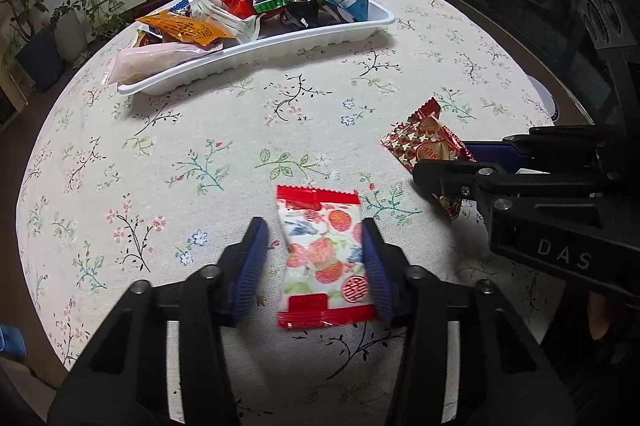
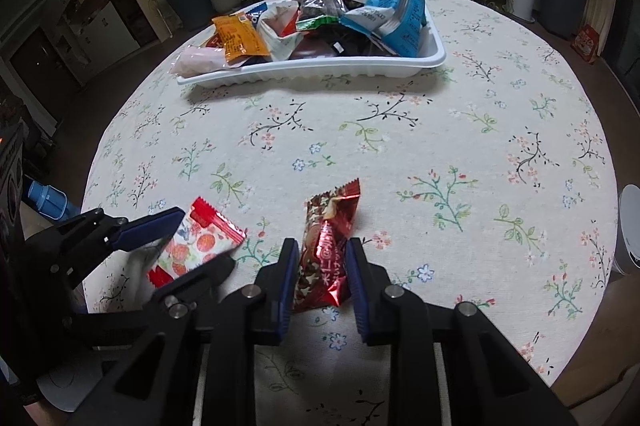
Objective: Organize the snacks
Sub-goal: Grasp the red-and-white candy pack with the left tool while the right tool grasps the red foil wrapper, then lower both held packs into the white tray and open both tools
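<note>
Red-edged white strawberry packet [image 1: 323, 258] lies low centre, left hand-held gripper [image 1: 316, 266] part-open astride it, one pad touching; right hand-held gripper [image 2: 320, 282] pinches a dark-red starred packet [image 2: 326, 250].

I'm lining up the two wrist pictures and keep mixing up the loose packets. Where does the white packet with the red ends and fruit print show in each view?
Left wrist view: white fruit-print packet lies low at centre, between the left gripper's fingers.
Right wrist view: same packet sits at lower left, between that gripper's fingers.
Shared landmark: the white tray of snacks on the far side of the floral tablecloth.
</note>
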`<action>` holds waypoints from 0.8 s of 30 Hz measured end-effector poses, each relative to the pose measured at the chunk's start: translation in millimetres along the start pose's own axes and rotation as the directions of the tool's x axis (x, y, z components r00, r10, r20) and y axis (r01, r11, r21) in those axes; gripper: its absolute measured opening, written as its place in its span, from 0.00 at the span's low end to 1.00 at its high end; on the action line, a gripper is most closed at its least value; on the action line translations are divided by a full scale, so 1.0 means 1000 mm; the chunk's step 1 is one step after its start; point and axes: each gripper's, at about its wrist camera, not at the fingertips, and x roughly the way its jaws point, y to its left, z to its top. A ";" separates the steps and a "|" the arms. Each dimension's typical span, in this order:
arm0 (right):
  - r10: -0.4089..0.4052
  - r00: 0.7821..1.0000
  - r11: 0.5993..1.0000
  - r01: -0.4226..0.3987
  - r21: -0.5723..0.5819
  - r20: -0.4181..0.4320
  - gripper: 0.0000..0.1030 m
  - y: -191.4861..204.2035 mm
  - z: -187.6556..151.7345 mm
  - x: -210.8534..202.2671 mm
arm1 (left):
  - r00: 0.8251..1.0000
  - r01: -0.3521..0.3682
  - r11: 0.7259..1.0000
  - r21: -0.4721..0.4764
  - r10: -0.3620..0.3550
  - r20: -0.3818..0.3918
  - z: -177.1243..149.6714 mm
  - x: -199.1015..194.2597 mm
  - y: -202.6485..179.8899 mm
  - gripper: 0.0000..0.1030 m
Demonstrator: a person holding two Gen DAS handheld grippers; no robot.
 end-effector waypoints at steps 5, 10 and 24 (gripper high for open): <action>0.011 1.000 1.000 -0.011 -0.003 0.004 0.24 0.001 0.000 -0.001 | 1.000 0.018 1.000 0.001 -0.018 -0.002 0.000 -0.001 0.004 0.34; 0.022 1.000 1.000 -0.022 0.000 0.020 0.23 0.001 0.001 -0.005 | 0.999 0.034 0.999 -0.010 -0.034 0.009 -0.002 -0.004 0.008 0.33; 0.067 0.991 0.992 -0.080 0.103 0.120 0.23 -0.024 0.012 -0.034 | 0.987 0.129 0.979 -0.156 -0.112 0.113 0.013 -0.045 0.061 0.33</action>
